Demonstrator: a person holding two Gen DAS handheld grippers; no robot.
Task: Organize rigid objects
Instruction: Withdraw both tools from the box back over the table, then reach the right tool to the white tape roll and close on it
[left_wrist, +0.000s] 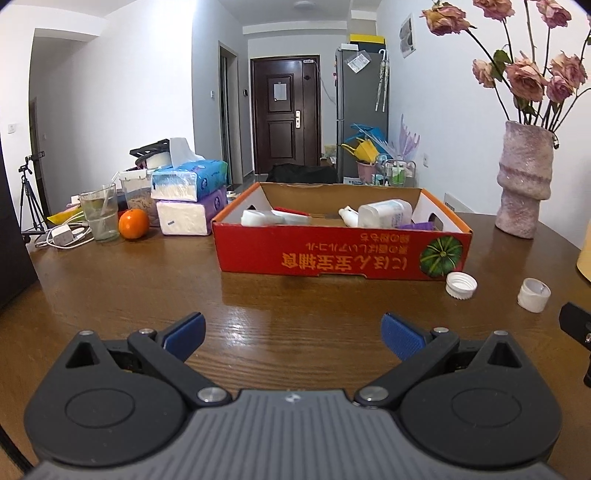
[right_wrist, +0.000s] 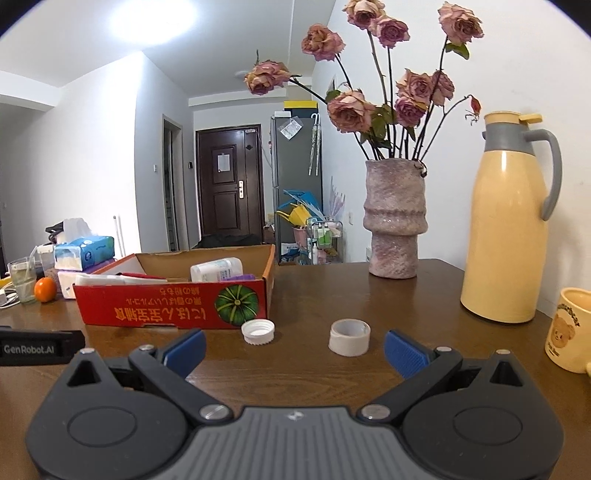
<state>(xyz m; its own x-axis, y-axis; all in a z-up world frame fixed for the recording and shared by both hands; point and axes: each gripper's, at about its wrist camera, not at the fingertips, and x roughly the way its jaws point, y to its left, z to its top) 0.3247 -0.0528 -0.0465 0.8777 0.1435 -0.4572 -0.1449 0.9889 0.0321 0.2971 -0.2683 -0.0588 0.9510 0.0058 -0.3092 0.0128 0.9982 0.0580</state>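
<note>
White caps — ribbed cap (right_wrist: 258, 331), smooth cap (right_wrist: 349, 336) — lie just ahead of the right gripper (right_wrist: 294, 349), jaws wide, empty.

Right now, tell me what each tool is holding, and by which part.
Nothing is held. The left tool and right tool are both open and empty.

On the brown wooden tabletop (right_wrist: 314, 295), two white plastic caps (right_wrist: 258, 331) (right_wrist: 349, 337) lie before the red cardboard box (right_wrist: 173, 306), a pink ceramic vase (right_wrist: 394, 221) behind.
</note>
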